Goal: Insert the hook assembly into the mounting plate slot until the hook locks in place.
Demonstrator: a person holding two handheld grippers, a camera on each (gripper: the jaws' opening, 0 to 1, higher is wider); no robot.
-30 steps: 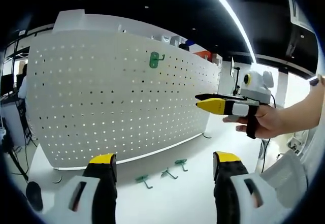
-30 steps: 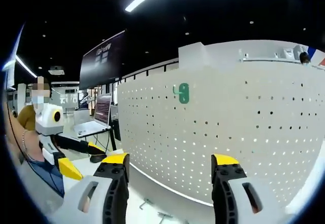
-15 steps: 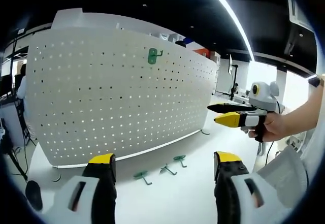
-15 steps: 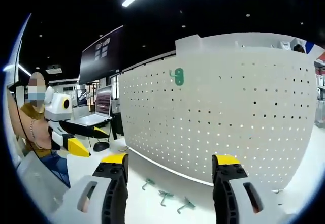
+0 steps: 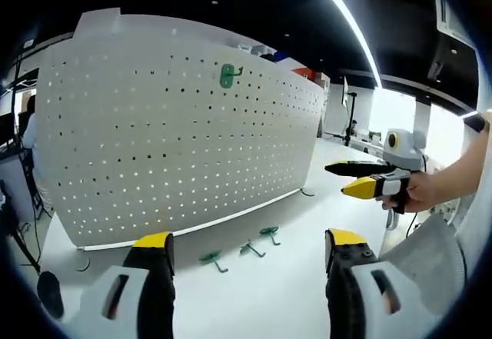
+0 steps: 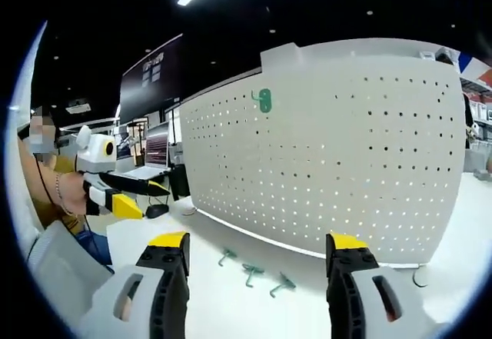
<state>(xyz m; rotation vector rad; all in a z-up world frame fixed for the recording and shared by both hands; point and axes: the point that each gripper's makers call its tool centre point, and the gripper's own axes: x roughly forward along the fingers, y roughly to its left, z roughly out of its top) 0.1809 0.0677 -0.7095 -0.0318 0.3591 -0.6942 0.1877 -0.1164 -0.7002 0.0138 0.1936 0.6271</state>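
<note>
1. Three green hooks [image 5: 240, 250] lie loose on the white table [image 5: 254, 300] near the foot of the pegboard [image 5: 169, 124], none picked up yet; I judge insertion has not begun.
2. One green hook [image 5: 226, 74] already hangs high on the pegboard, likely showing the target seating.
3. My left gripper [image 5: 247, 239] has its jaws wide apart and carries nothing, aimed toward the loose hooks.
4. My right gripper [image 6: 257, 240] is likewise spread wide with nothing between its jaws; in the left gripper view it hovers at the right, clear of the board.
5. A laptop [image 6: 146, 171] sits on a far desk.
</note>
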